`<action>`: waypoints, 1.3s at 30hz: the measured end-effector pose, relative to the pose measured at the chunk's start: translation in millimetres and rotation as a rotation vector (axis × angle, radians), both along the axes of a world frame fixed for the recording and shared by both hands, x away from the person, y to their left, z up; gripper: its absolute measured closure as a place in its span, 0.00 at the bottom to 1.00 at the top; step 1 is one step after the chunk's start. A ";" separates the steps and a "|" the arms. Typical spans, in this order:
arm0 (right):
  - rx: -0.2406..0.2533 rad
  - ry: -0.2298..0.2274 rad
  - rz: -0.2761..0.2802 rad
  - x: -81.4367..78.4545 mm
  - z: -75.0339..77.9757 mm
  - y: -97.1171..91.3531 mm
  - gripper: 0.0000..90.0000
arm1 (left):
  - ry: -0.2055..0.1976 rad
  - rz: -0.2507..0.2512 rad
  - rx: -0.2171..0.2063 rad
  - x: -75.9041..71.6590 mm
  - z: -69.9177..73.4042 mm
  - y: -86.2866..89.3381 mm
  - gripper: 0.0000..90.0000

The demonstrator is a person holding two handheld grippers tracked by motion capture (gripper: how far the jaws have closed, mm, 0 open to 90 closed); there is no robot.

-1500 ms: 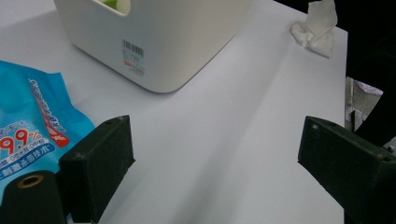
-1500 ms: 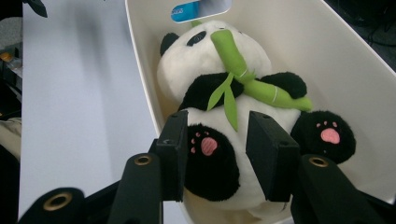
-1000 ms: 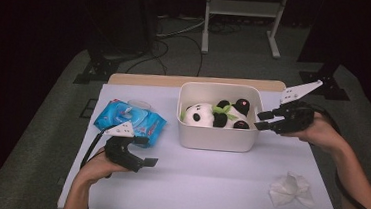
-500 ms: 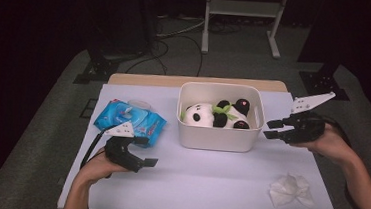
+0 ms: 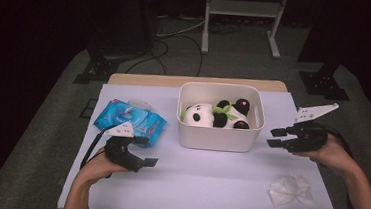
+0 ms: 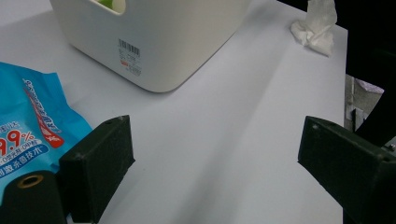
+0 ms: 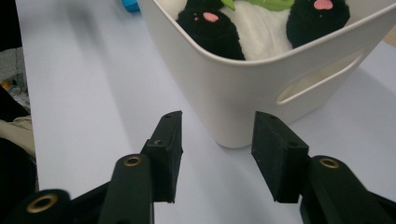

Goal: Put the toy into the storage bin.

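Observation:
A white bin (image 5: 218, 137) stands mid-table with a black-and-white panda plush (image 5: 200, 116) lying inside it. My right gripper (image 5: 275, 138) hovers just right of the bin, pointing at its side wall. Its jaws have just been opening, and nothing is between them. In the right gripper view the open right gripper (image 7: 217, 149) faces the bin's corner (image 7: 243, 79), with the panda (image 7: 261, 28) above the rim. My left gripper (image 5: 145, 151) rests open at the front left, beside a blue wipes pack (image 5: 129, 120). The left gripper (image 6: 215, 154) has bare table between its wide-apart jaws.
A crumpled white tissue (image 5: 292, 189) lies at the front right of the table. In the left gripper view the wipes pack (image 6: 28, 121) is at the left, the bin (image 6: 163, 42) ahead and the tissue (image 6: 317, 28) far off. Dark floor and stands surround the table.
My right gripper has drawn back to the right from the bin's rim and sunk toward the table, its jaws wider apart. The left hand has stayed put.

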State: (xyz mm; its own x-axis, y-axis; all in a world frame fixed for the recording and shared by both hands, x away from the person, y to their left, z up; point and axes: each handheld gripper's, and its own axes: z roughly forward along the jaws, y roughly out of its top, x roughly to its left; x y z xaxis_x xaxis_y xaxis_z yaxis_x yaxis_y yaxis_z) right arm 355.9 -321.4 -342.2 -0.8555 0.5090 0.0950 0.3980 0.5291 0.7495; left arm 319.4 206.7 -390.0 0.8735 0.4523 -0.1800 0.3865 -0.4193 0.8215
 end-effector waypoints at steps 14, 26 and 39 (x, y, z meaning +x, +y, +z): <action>0.017 0.021 -0.030 -11.9 -21.6 -8.3 0.50 | 0.000 0.003 0.000 -0.9 -0.8 -1.0 0.11; 0.031 0.046 -0.046 -22.1 -42.6 -11.4 0.46 | -0.002 0.007 0.005 -2.1 -0.5 1.4 0.11; 0.049 0.052 -0.068 -36.9 -55.3 -17.9 0.43 | 0.000 0.020 0.002 -2.8 -1.4 2.3 0.09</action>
State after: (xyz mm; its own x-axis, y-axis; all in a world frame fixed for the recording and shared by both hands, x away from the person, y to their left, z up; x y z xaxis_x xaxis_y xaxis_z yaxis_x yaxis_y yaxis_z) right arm 319.0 -339.3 -397.5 -0.8121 0.5597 0.1649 0.4711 0.4621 0.7514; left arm 316.7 209.0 -391.4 0.8644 0.4699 -0.1790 0.3947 -0.4135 0.8205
